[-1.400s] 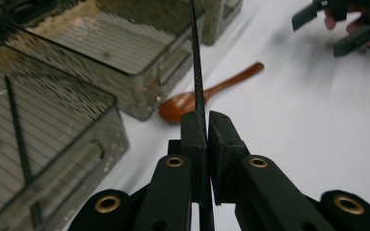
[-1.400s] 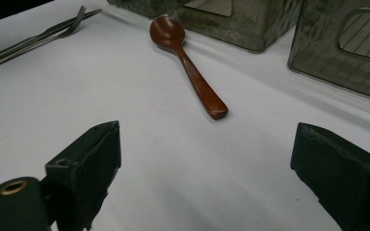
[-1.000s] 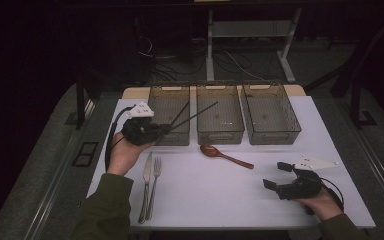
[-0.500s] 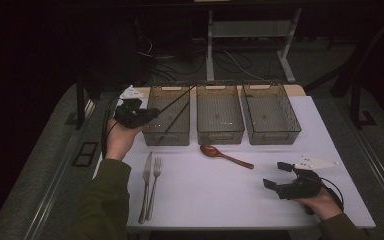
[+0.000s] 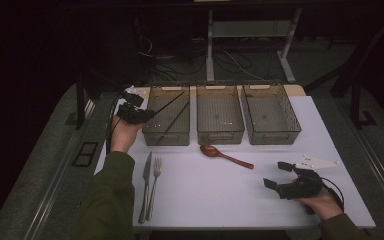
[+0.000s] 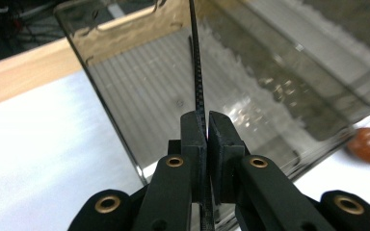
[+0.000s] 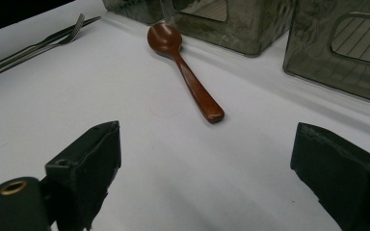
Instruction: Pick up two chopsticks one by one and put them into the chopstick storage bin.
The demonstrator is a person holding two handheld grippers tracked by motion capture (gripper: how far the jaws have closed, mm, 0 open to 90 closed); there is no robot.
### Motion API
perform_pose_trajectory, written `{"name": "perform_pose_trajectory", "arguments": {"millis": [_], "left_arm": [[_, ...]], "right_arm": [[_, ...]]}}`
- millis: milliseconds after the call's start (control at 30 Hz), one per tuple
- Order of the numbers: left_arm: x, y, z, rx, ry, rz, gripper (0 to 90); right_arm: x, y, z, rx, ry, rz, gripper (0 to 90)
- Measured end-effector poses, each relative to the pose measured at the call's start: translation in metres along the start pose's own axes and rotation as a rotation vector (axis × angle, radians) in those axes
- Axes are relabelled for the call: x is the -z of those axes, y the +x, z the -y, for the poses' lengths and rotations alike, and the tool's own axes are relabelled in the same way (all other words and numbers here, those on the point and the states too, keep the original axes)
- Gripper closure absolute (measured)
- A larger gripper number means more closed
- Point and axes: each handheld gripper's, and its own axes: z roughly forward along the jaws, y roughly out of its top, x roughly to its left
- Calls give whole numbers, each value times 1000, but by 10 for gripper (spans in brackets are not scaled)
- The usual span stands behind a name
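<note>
My left gripper (image 5: 139, 114) hovers at the left wall of the left bin (image 5: 166, 138), shut on a thin black chopstick (image 5: 170, 101) that slants out over the bin toward its far side. The left gripper view shows the jaws (image 6: 206, 121) pressed together on that chopstick (image 6: 197, 67). A second black chopstick (image 5: 176, 117) slants inside the same bin. My right gripper (image 5: 276, 175) rests open near the front right of the white table, its jaws wide apart (image 7: 207, 139) with nothing between them. A brown wooden spoon (image 5: 226, 155) (image 7: 185, 72) lies ahead of it.
Three smoky clear bins stand in a row at the back; the middle bin (image 5: 220, 136) and the right bin (image 5: 272, 136) hold nothing I can make out. A knife (image 5: 144, 185) and a fork (image 5: 154, 184) lie side by side at the front left.
My left hand has moved left and farther back along the left bin's wall, carrying the chopstick with it. The right gripper has stayed still.
</note>
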Motion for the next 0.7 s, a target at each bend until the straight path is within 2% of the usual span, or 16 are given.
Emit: {"name": "perform_pose_trajectory", "arguments": {"millis": [167,433,700], "left_arm": [[-13,0,-4,5,44,-15,853],[-29,-6,-9,-16,89,-41,853],[-40,-9,-8,-20,140,-27,852]], "right_arm": [[0,0,0,1,-1,1,108],[1,0,0,-3,-6,-2,108],[2,-1,0,-7,-8,-4,108]]}}
